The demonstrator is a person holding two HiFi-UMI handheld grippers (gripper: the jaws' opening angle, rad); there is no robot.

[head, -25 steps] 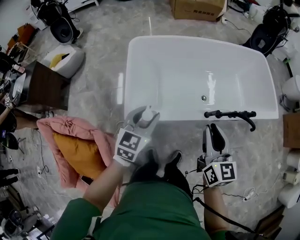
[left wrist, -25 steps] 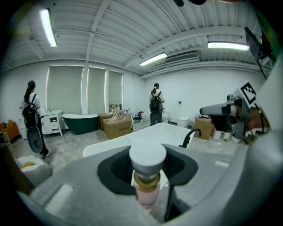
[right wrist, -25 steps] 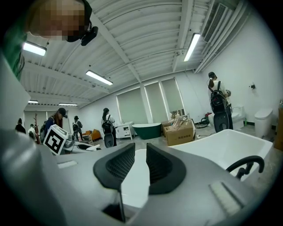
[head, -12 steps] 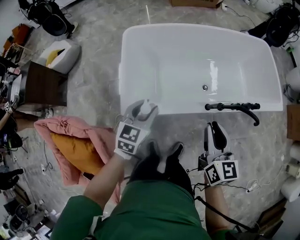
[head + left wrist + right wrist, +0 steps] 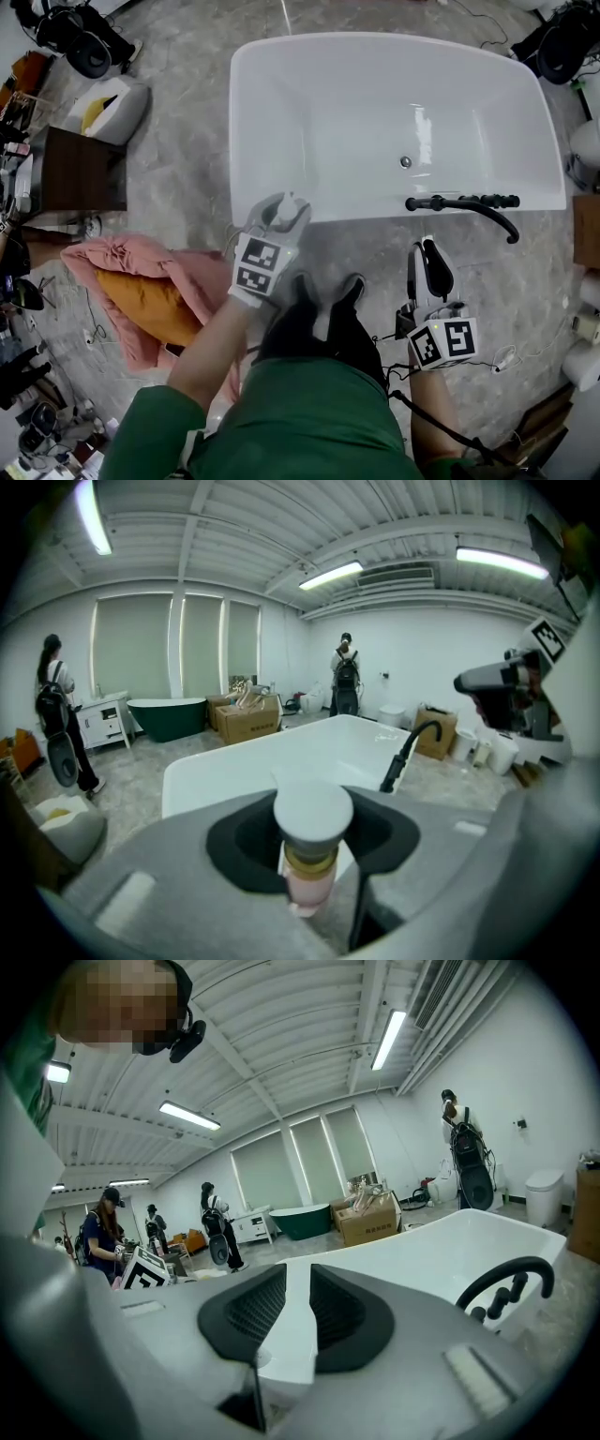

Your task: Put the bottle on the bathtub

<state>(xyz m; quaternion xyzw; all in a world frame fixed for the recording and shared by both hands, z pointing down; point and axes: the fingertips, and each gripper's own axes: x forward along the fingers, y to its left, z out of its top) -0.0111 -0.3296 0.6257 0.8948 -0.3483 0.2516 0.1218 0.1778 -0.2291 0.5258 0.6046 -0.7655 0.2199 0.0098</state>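
Observation:
A small pink bottle (image 5: pixel 287 210) with a white cap and gold collar is held upright in my left gripper (image 5: pixel 283 216), which is shut on it at the near rim of the white bathtub (image 5: pixel 375 212). In the left gripper view the bottle (image 5: pixel 310 855) stands between the dark pads of the left gripper (image 5: pixel 312 841), with the bathtub (image 5: pixel 225 763) just beyond. My right gripper (image 5: pixel 427 262) hangs lower, short of the tub's rim, shut and with nothing in it. In the right gripper view the pads of the right gripper (image 5: pixel 298 1316) stand close together, and the bathtub (image 5: pixel 441 1241) lies ahead.
A black faucet (image 5: pixel 461 203) stands on the tub's near rim at the right. A pink cloth over an orange cushion (image 5: pixel 141 286) lies on the floor at the left, beyond it a dark cabinet (image 5: pixel 82 171). Cables (image 5: pixel 487 364) trail at the right. People stand in the background.
My left gripper has edged forward with the bottle and now sits at the tub's near rim. The right gripper has hardly moved.

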